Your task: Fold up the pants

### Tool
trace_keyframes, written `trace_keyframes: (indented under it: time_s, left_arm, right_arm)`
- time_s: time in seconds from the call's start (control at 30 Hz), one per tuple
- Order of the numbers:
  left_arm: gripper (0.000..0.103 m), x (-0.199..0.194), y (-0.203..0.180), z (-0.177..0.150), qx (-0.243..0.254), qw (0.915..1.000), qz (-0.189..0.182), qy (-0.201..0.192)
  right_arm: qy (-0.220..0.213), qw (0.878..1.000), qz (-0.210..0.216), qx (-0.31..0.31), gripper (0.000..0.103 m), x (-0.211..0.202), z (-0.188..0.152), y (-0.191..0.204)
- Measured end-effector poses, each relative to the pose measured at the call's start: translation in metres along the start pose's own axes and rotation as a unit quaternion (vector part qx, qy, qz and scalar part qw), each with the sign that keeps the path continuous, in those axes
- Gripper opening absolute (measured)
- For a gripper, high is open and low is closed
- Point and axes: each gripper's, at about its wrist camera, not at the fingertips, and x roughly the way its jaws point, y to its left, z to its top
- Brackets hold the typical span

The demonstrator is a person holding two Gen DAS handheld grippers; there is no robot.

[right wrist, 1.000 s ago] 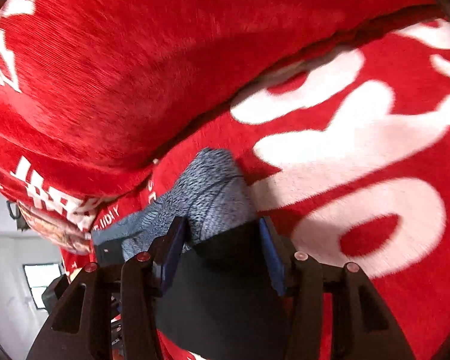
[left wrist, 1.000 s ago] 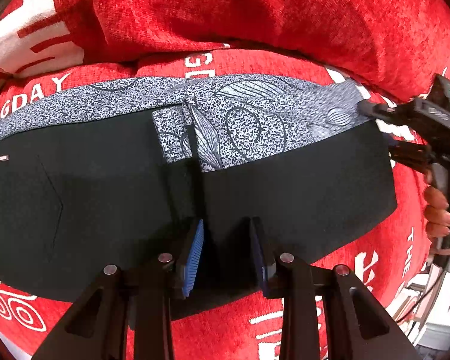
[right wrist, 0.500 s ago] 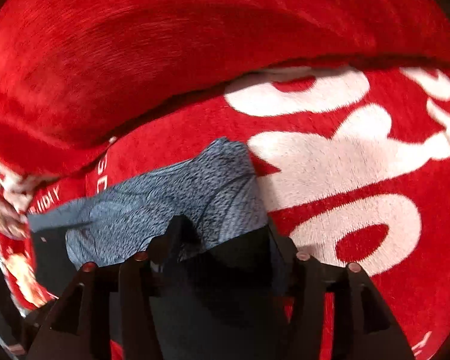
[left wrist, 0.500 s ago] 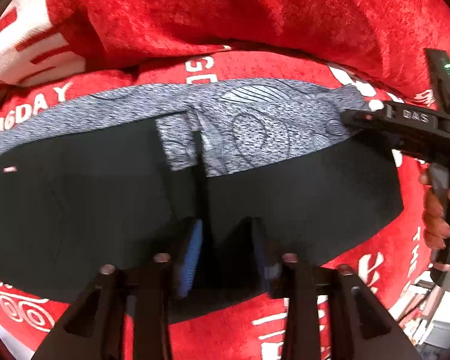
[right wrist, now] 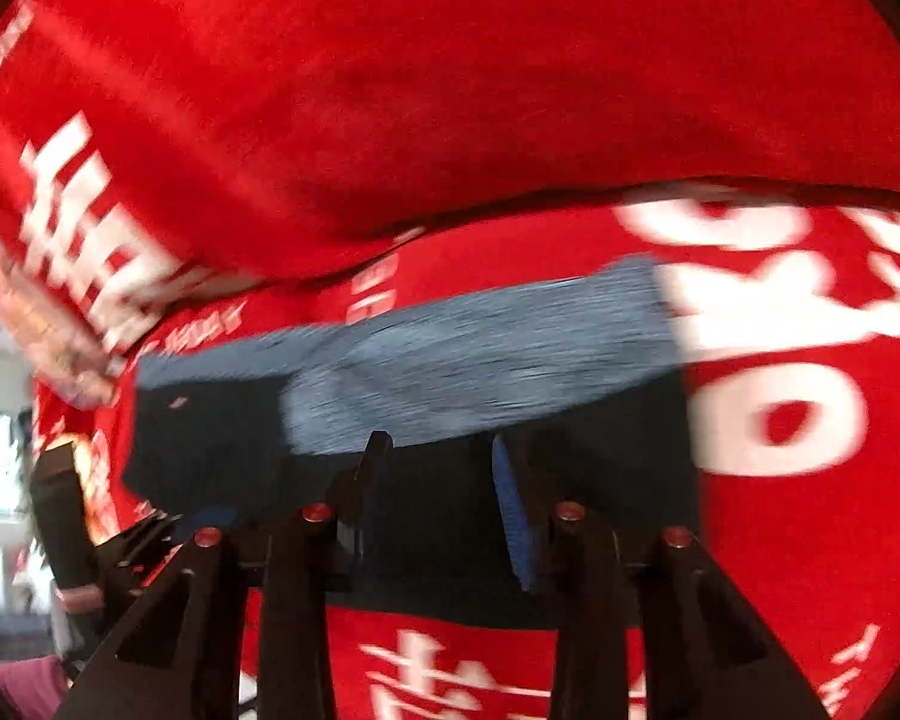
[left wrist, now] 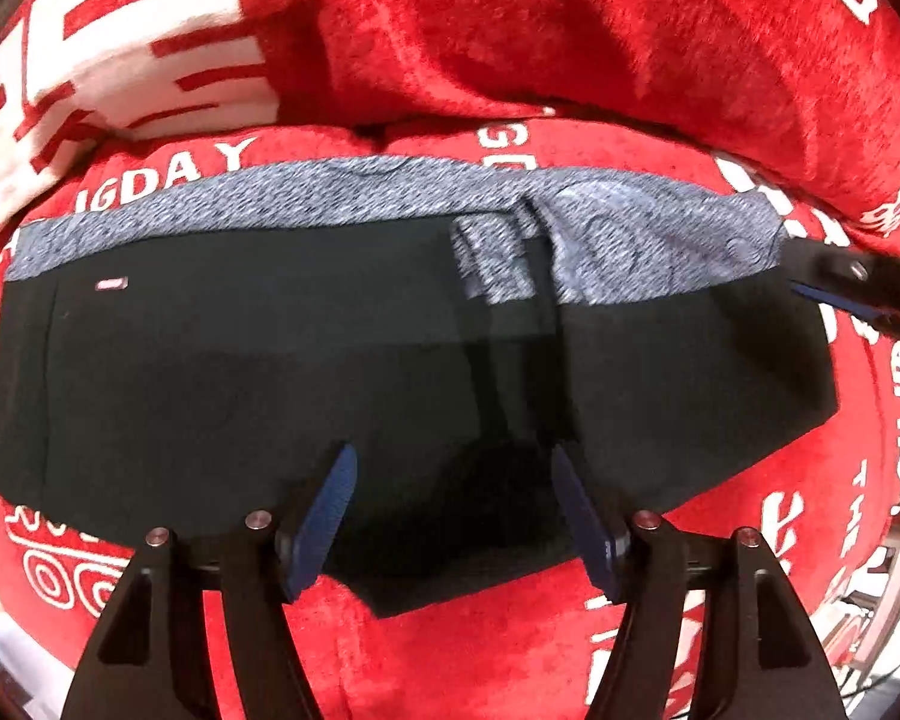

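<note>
Both claws stand with their fingers apart, gripping nothing. Left claw (left wrist: 450,510) hangs low over the near edge of the pants (left wrist: 270,372), its blue pads (left wrist: 324,516) spread either side of the black cloth without pinching it. Right claw (right wrist: 441,480) is also spread — one finger looks dark, the other shows its blue pad — and it sits over the right end of the pants (right wrist: 600,480); that view is smeared by motion, so I cannot tell whether the tips touch the fabric.

Outward from the claws, the pants lie flat in a long folded band across the red blanket (left wrist: 462,648), black side up, with a grey patterned strip (left wrist: 330,192) running along the far edge and a small grey flap (left wrist: 486,264) turned over near the middle. In the left view the right claw (left wrist: 834,294) shows at the band's right end. Behind rises a red cushion (left wrist: 570,30) with white lettering.

My reading: the lengthwise fold is down and just released; the crosswise fold is still to do. Next move likely calls for each claw to take a firm pinch through all layers at one end — then carry that end over to meet the other, keeping edges square.
</note>
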Motion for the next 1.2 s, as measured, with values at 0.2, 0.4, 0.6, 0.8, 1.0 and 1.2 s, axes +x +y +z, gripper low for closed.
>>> trace_keyframes:
  time_s: [0.2, 0.4, 0.6, 0.8, 1.0, 1.2]
  left_arm:
    - [0.069, 0.001, 0.012, -0.015, -0.013, 0.9999, 0.004, 0.004]
    - [0.069, -0.002, 0.033, -0.02, -0.037, 0.9993, 0.004, 0.005]
    - [0.069, -0.004, 0.046, -0.023, -0.048, 0.9987, 0.015, 0.01]
    - [0.069, -0.005, 0.049, -0.023, -0.044, 0.9986, 0.024, 0.019]
    - [0.069, -0.008, 0.048, -0.024, -0.041, 0.9986, 0.027, 0.021]
    - [0.069, -0.009, 0.051, -0.027, -0.046, 0.9983, 0.025, 0.025]
  right_arm:
    - [0.043, 0.998, -0.007, -0.055, 0.038, 0.06, 0.007, 0.07]
    - [0.076, 0.996, -0.007, -0.035, 0.038, 0.097, 0.0, 0.08]
    - [0.092, 0.994, 0.04, -0.054, 0.038, 0.084, -0.009, 0.09]
    - [0.067, 0.997, 0.025, -0.038, 0.038, 0.05, -0.025, 0.081]
    - [0.066, 0.998, 0.006, -0.009, 0.038, 0.034, -0.041, 0.063]
    - [0.08, 0.997, -0.01, -0.002, 0.043, 0.038, -0.055, 0.058]
